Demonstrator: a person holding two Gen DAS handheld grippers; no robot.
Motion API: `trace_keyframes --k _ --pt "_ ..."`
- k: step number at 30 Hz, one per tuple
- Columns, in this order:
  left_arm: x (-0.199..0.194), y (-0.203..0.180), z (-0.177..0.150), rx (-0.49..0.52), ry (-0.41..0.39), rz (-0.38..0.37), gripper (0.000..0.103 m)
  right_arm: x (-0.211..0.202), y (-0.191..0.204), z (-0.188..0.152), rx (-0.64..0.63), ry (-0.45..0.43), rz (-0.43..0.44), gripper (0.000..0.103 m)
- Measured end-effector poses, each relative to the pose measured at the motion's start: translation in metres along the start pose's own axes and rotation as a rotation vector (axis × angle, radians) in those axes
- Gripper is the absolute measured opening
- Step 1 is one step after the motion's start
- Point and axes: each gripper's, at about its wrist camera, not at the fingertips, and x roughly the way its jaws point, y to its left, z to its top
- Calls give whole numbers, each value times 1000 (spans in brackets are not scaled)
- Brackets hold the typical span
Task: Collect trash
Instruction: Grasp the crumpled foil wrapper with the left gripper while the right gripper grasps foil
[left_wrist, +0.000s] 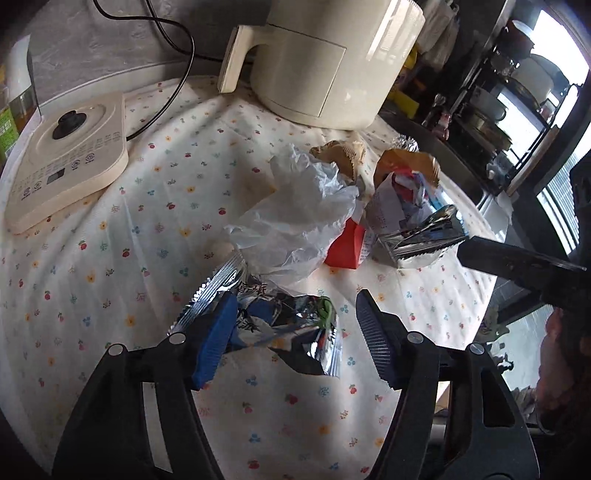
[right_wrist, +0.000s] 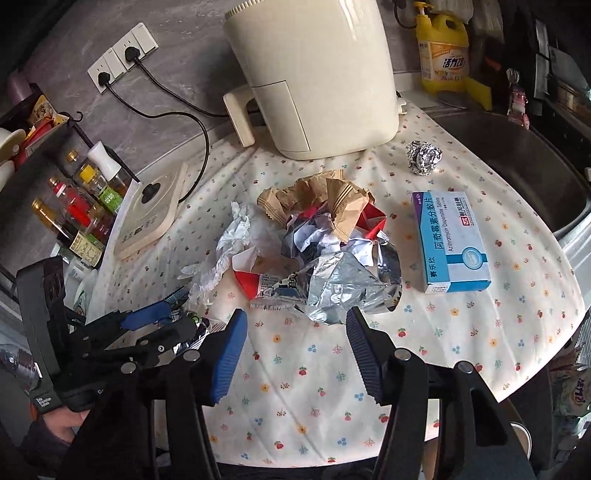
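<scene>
kettle base: far left on the floral cloth, cord running back to the wall. Not trash, leave it.
left gripper: jaws apart, straddling a foil snack wrapper. Left pad touches the wrapper's edge, right pad stands clear of it. No clamp yet, by my read.
left tip: centre the crumpled body between the pads before closing; the flat sealed edge will likely slip.
plastic bag: just behind the wrapper, overlapping it. Lift slowly or it may drag along.
trash pile: mid-cloth, in front of the air fryer. Brown paper, red carton, white scraps, all tangled.
right gripper: jaws apart, nothing between them, hovering just short of a silver foil sheet at the pile's near edge.
right tip: go deeper, bite a thick fold, not the thin lip.
medicine box: right of the pile, lying apart from it.
foil ball: beyond the box, near the sink. Easy to knock in.
</scene>
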Motion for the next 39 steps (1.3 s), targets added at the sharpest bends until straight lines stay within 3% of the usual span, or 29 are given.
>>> trace_keyframes --k 2,8,11,12,16,18,19,29,39 --pt "7 3 -2 14 34 -9 58 4 1 2 10 -3 -9 61" --pt "4 10 -12 50 55 -55 57 15 3 11 54 -10 -17 68" --pt "4 12 -20 73 62 -73 66 20 4 13 65 -10 -18 68" --pt "4 11 -23 89 58 -73 67 22 5 14 61 -9 -26 64" --pt "6 8 -25 102 37 -60 63 29 2 12 80 24 -15 27" --pt "6 11 -22 81 38 -67 42 26 2 9 84 15 -14 20" --pt "6 13 -21 70 42 -82 38 23 3 8 81 7 -13 15" --pt "-26 29 -17 24 -16 -123 14 -7 14 -8 72 -34 10 10" --pt "-50 6 -11 17 -102 -135 10 -40 22 -18 16 -79 35 7"
